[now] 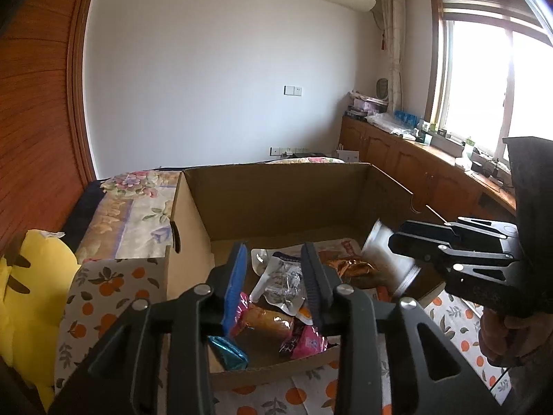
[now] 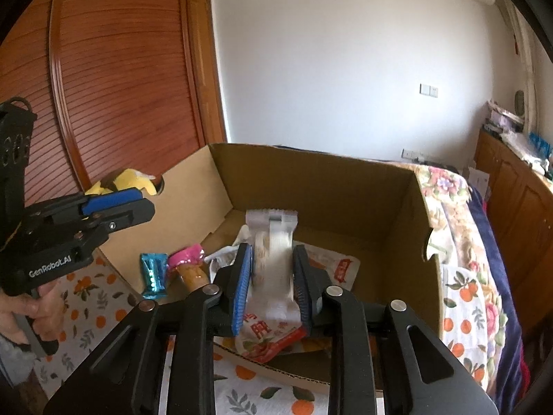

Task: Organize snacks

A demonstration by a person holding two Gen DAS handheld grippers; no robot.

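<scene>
**Right claw holds a pale packet above the box**

Right gripper (image 2: 271,276) is clenched on a translucent white snack packet (image 2: 273,242), which stands up between the blue pads and is motion-blurred, over the open cardboard box (image 2: 311,180). Just below the claw lie a red-and-white pouch (image 2: 266,335) and a white pouch with a red label (image 2: 340,266); to its left sit a pink-ended wafer snack (image 2: 190,266) and a blue foil candy (image 2: 153,273).

Left gripper (image 1: 274,269) hangs released above the near end of the box, nothing between its fingers.

Risk, as I judge it: the packet is soft and pinched only at its lower part, so it may slip or flop sideways. If dropped near the low front wall, it could slide out onto the orange-print cloth (image 2: 90,294).

The left view alone shows a grey-printed pouch (image 1: 283,280) and an orange foil pack (image 1: 349,266) on the box floor, and the packet from its side. The right view alone shows how the pads grip.
</scene>
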